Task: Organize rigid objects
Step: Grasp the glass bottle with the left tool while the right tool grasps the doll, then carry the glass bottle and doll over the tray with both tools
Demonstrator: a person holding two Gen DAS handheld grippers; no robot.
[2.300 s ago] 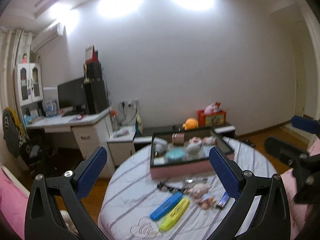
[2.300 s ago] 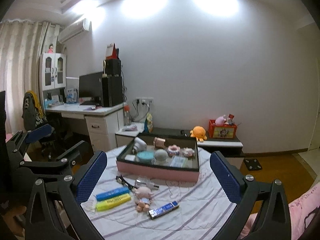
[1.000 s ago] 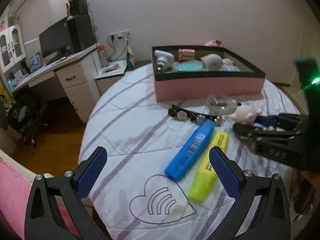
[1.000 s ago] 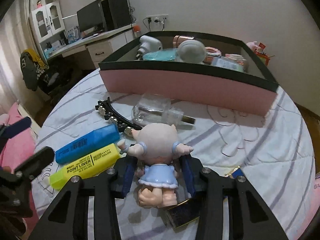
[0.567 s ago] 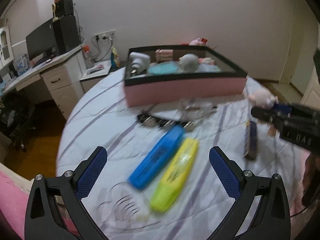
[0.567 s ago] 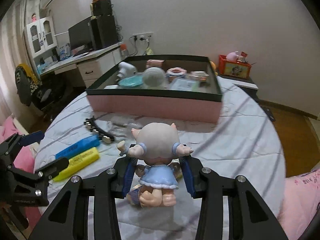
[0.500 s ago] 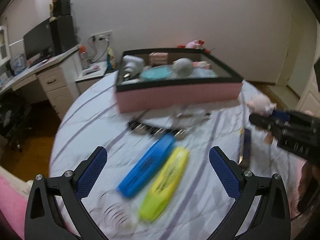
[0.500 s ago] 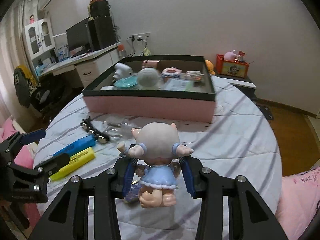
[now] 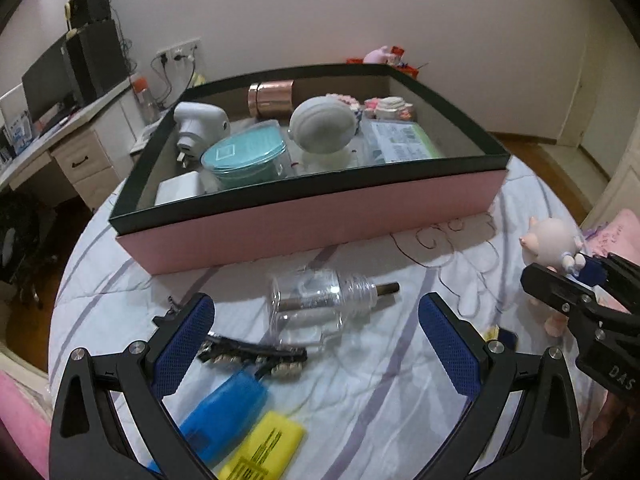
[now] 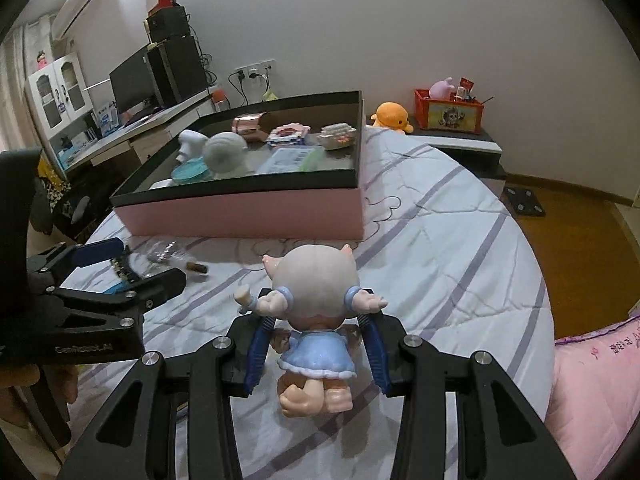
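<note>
1. One round table [image 9: 400, 400], under a striped cloth, carries everything; its far half is taken by the box [image 9: 312, 220], pink-walled and dark-rimmed, already holding a white plug, teal lid, grey dome and copper tin, probably where loose things go.
2. Right hand-held gripper [image 10: 316, 344] clamps the doll [image 10: 316, 316] at the waist, upright and clear of the cloth, short of the box's near wall, which it must clear.
3. Left hand-held gripper [image 9: 316, 344] hangs wide and empty over the bottle [image 9: 320, 304], seemingly its next pick.
4. Beside the bottle lie a hair clip [image 9: 256, 354], a blue marker [image 9: 224, 412] and a yellow marker [image 9: 260, 452], crowding that grasp.
</note>
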